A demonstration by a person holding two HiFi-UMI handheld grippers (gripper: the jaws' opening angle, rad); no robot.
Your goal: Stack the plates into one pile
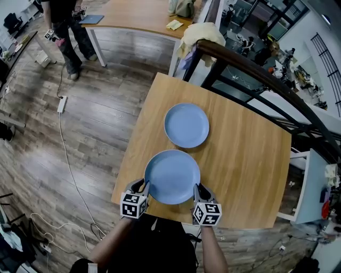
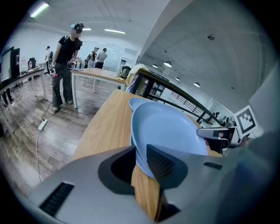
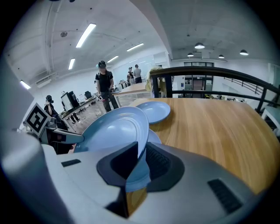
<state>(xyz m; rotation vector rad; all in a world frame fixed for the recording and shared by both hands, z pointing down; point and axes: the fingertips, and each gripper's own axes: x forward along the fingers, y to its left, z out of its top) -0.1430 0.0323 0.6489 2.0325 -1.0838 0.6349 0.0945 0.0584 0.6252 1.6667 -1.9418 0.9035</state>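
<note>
Both grippers hold one light-blue plate (image 1: 172,177) just above the near end of the wooden table (image 1: 245,160). My left gripper (image 1: 145,187) is shut on its left rim and my right gripper (image 1: 198,190) on its right rim. In the left gripper view the held plate (image 2: 170,131) runs between the jaws of the left gripper (image 2: 140,159). The right gripper (image 3: 141,162) pinches the same plate (image 3: 111,131). Another plate's rim (image 3: 154,136) shows just beneath it. A further blue plate (image 1: 186,125) lies flat mid-table, beyond the held one.
A dark railing (image 1: 256,69) runs along the table's far right side. A white shelf unit (image 1: 314,186) stands to the right. A person (image 1: 69,32) stands by another table (image 1: 133,16) at the far left, and a cable (image 1: 66,154) trails over the wood floor.
</note>
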